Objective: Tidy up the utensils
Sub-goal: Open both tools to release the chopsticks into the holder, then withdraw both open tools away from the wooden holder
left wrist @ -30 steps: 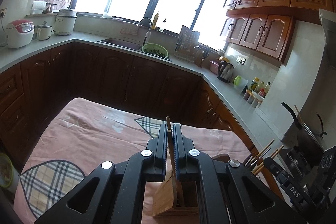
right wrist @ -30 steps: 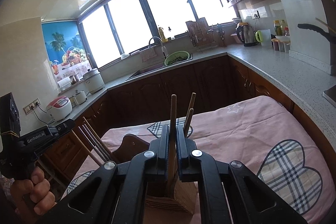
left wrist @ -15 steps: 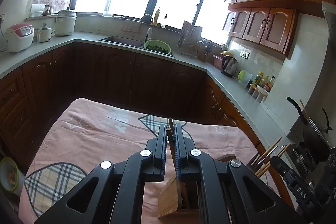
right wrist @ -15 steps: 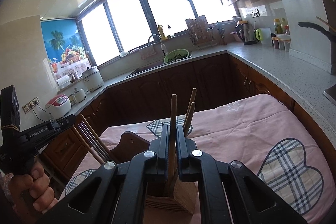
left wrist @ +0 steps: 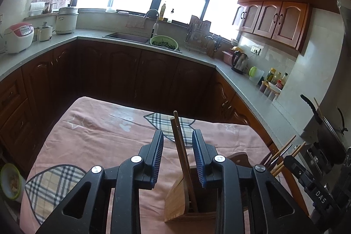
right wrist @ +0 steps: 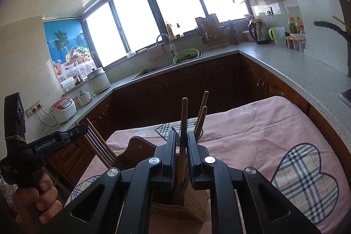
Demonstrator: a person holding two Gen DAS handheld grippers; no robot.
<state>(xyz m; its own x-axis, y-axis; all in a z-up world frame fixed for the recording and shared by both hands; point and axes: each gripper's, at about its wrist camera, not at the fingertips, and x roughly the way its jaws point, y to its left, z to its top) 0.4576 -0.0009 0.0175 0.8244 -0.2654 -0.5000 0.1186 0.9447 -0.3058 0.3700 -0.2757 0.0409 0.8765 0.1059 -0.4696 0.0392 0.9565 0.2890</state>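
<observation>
The left tongs were opening, their blue-ribbed pads spread with clear gaps on both sides of a pair of wooden chopsticks that stood between them without being pinched. The chopsticks leaned toward 11 o'clock, their lower ends inside a bamboo utensil holder just below the tongs.

The right tongs were opening too, spread only narrowly around one upright wooden chopstick; slim gaps showed on either side, so the pads did not press on it. Two more wooden chopsticks rose just beyond the tongs at 1 o'clock, tilted right. All of them stood in the same bamboo holder.

The holder sat on a bench covered by a pink cloth printed with plaid hearts and pale stars. In the right wrist view, at 9 o'clock, a person's hand gripped the handle of the other black tool, beside a second dark holder with more chopsticks fanning out of it.

Farther off, dark wood cabinets ran under a grey bench with a sink, a green colander of greens at 12 o'clock, a rice cooker at 10 o'clock and a kettle at 2 o'clock, under bright windows.
</observation>
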